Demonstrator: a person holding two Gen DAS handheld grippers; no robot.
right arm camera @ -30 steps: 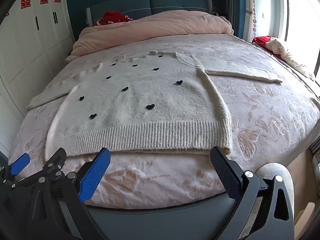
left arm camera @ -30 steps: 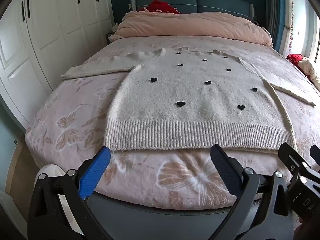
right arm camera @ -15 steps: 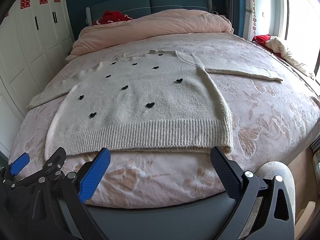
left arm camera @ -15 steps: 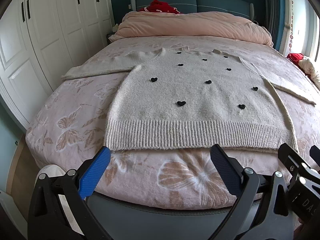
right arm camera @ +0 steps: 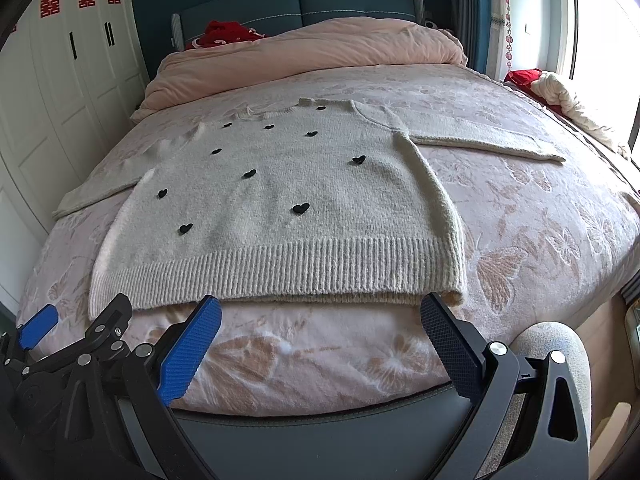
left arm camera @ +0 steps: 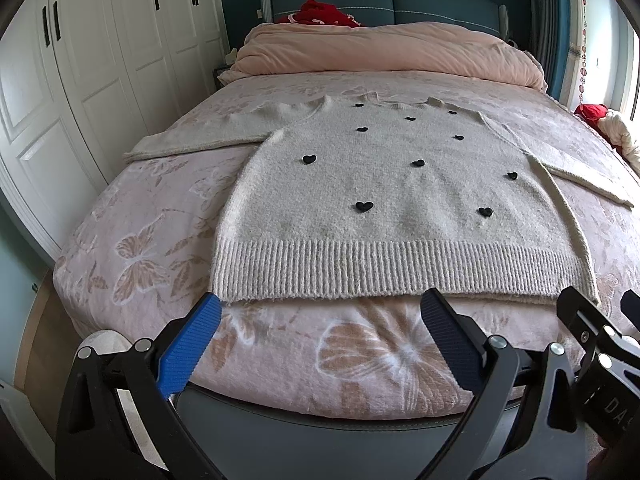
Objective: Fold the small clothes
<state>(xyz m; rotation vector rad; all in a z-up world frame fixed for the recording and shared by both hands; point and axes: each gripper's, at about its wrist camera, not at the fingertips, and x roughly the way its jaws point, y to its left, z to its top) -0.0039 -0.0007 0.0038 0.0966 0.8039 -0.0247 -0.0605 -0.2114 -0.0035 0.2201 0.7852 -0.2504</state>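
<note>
A cream knitted sweater (left arm camera: 384, 200) (right arm camera: 288, 208) with small black hearts lies flat on the bed, sleeves spread to both sides, ribbed hem toward me. My left gripper (left arm camera: 320, 312) hovers open just short of the hem, near its left half. My right gripper (right arm camera: 320, 312) is open too, in front of the hem's right half, its dark fingertip close to the hem's right corner. Neither touches the sweater. Part of the right gripper (left arm camera: 592, 332) shows at the left wrist view's right edge, and the left gripper (right arm camera: 72, 332) at the right wrist view's left edge.
The bed wears a pink butterfly-print cover (left arm camera: 152, 248) with a dark footboard (left arm camera: 320, 432) below the grippers. A pink duvet (left arm camera: 384, 52) is heaped by the headboard. White wardrobe doors (left arm camera: 80, 80) stand left. Red and cream cloth (right arm camera: 560, 92) lies by the window. A round stool (right arm camera: 560, 344) stands at right.
Both grippers have crept slightly closer to the sweater's hem; the sweater has not moved and both stay open.
</note>
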